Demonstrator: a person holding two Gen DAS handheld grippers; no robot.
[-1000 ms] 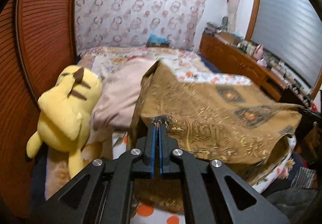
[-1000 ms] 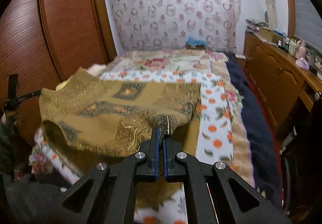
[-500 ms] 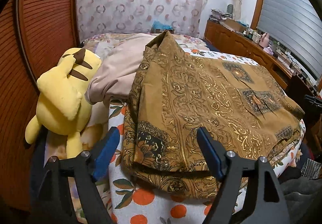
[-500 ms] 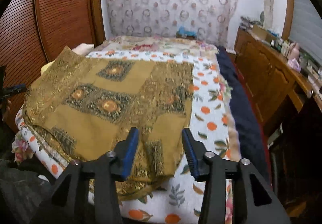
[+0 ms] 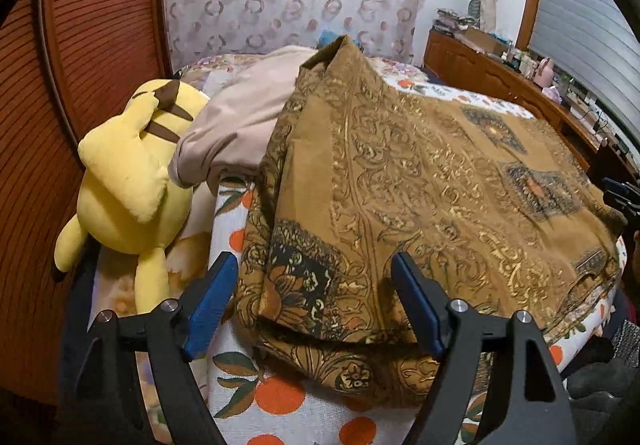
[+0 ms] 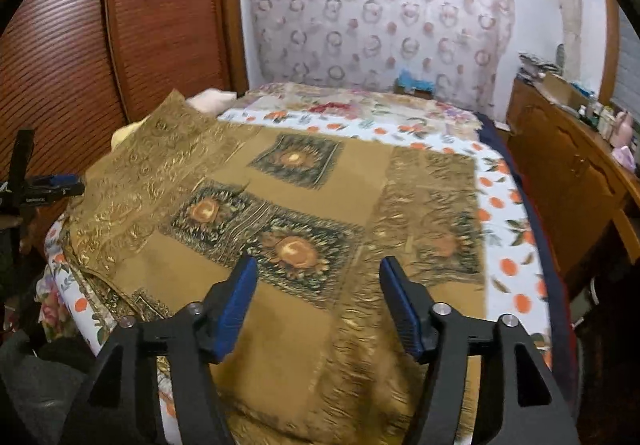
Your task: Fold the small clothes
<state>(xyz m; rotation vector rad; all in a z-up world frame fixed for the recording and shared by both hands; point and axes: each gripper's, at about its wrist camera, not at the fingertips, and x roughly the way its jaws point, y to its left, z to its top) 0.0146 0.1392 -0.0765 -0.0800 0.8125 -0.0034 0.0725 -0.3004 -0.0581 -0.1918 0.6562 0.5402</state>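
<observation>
Brown patterned garment (image 5: pixel 420 181) is seen spread flat on the bed (image 5: pixel 276 397), just beside a yellow plush toy (image 5: pixel 128 181). Left hand-held gripper (image 5: pixel 312 301) is held wide apart above its near corner, gripping nothing. Right hand-held gripper (image 6: pixel 316 301) has just been opening over the cloth, nothing clamped.

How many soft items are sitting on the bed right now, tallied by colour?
Gold-brown patterned garment: 1
Yellow plush toy: 1
Pale pink cloth: 1
Total: 3
</observation>
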